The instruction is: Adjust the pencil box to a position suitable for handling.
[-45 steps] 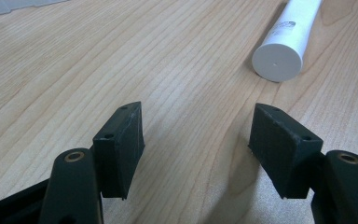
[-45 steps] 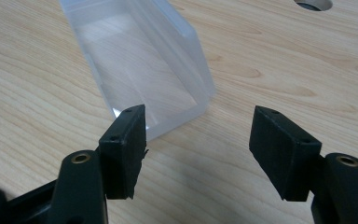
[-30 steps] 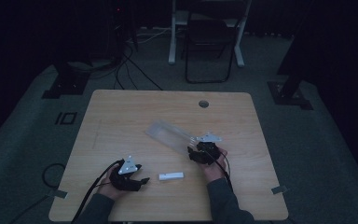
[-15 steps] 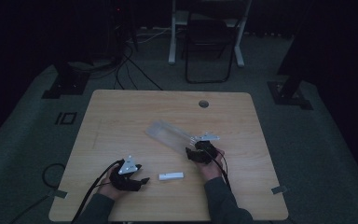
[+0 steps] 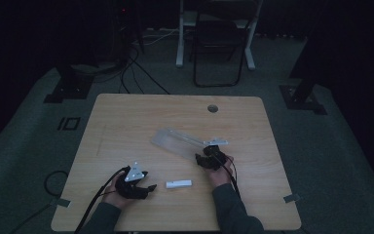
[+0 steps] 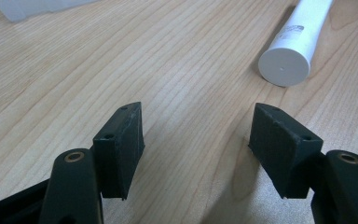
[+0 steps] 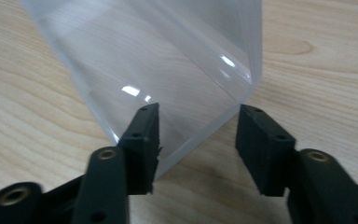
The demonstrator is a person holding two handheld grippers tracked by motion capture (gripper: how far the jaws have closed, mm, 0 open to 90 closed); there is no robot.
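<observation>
A dim room with a grey carpet holds a wooden table [image 5: 126, 112], its far edge near a folding chair [image 5: 219, 44]. On the table, right of the middle, lies a clear plastic box [image 5: 177, 142], long and flat, slanting from the centre toward the right edge. The right gripper [image 5: 205, 158] sits at the box's near end. In the right gripper view the box [image 7: 168, 70] reaches between the two black jaws: its near corner lies in the gap, the left jaw stands against the box's front edge, the right jaw just beside the corner with bare wood between. The jaws are half open and have just been closing in; they do not yet clamp the box.

Nearer the front edge lies a small white tube [image 5: 178, 184], well apart from the box. The left gripper [image 5: 148, 187] rests just left of it, jaws spread wide with nothing between them; in the left gripper view the tube's round cap [image 6: 283, 66] lies ahead of the right jaw, not touching.
</observation>
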